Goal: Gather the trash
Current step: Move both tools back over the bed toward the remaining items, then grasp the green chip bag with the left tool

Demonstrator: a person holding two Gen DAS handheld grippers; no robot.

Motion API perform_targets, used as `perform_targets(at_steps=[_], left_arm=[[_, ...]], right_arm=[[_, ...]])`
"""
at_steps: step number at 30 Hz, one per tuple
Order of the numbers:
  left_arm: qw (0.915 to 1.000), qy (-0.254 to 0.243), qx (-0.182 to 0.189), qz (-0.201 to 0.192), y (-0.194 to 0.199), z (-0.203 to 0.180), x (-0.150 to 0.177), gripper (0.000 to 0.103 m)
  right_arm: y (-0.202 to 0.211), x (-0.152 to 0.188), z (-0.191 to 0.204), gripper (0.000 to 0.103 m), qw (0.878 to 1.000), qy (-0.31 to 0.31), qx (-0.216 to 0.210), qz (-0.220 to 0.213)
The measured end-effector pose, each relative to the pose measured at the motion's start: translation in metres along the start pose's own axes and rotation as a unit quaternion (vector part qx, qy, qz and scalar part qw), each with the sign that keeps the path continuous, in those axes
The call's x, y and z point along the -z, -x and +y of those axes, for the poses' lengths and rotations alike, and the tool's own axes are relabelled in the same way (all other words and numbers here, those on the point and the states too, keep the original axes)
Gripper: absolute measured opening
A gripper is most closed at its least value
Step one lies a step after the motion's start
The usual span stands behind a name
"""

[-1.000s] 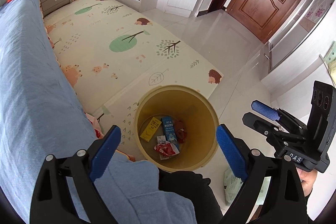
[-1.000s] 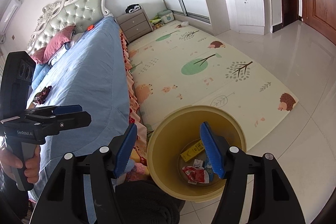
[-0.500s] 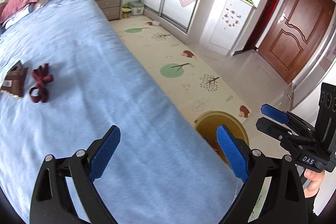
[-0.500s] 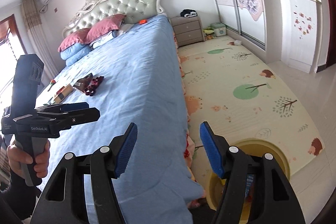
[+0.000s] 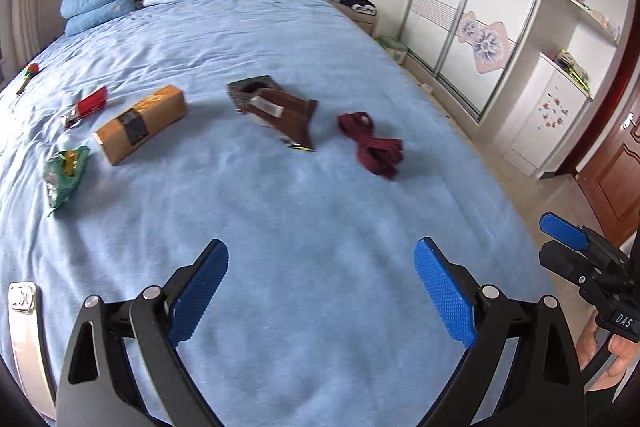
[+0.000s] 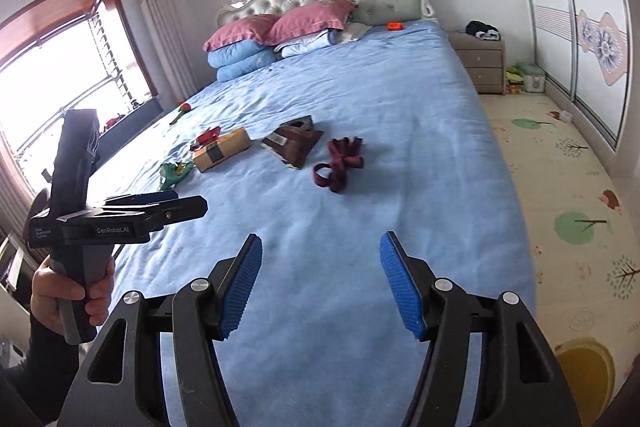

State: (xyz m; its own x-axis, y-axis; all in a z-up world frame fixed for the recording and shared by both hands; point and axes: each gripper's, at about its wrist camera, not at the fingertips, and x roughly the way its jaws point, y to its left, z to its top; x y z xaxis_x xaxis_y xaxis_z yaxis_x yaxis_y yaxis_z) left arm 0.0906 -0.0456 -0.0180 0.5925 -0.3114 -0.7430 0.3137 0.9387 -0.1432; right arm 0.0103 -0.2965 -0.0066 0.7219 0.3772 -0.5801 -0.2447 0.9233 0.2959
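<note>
Scattered mid-frame on the blue bed (image 5: 304,227): dark red ribbon (image 5: 372,143), crumpled in loops; flat brown wrapper (image 5: 280,111) left of it; tan box (image 5: 140,123) with a dark band; green wrapper (image 5: 64,173) and red wrapper (image 5: 86,105) at the left edge. Yellow bin (image 6: 586,367) at lower right on the floor. Left gripper (image 5: 320,291) low in frame, jaws wide, nothing between, touching nothing. Right gripper (image 6: 320,283) likewise spread apart and empty over bare sheet.
</note>
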Motion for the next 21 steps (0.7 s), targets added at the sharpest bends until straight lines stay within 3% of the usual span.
perform_targets(at_steps=[10,21], left_arm=[[0.9963,0.053,-0.067,-0.011,0.002,0.106,-0.002,0.094],[0.9836,0.135,-0.118,-0.014,-0.018,0.199,-0.019,0.094]], right_arm=[[-0.077,-0.029,0.067,0.06,0.998,0.042,-0.042,0.024],[-0.145,-0.064,0.092,0.06,0.997,0.047,-0.053,0.041]])
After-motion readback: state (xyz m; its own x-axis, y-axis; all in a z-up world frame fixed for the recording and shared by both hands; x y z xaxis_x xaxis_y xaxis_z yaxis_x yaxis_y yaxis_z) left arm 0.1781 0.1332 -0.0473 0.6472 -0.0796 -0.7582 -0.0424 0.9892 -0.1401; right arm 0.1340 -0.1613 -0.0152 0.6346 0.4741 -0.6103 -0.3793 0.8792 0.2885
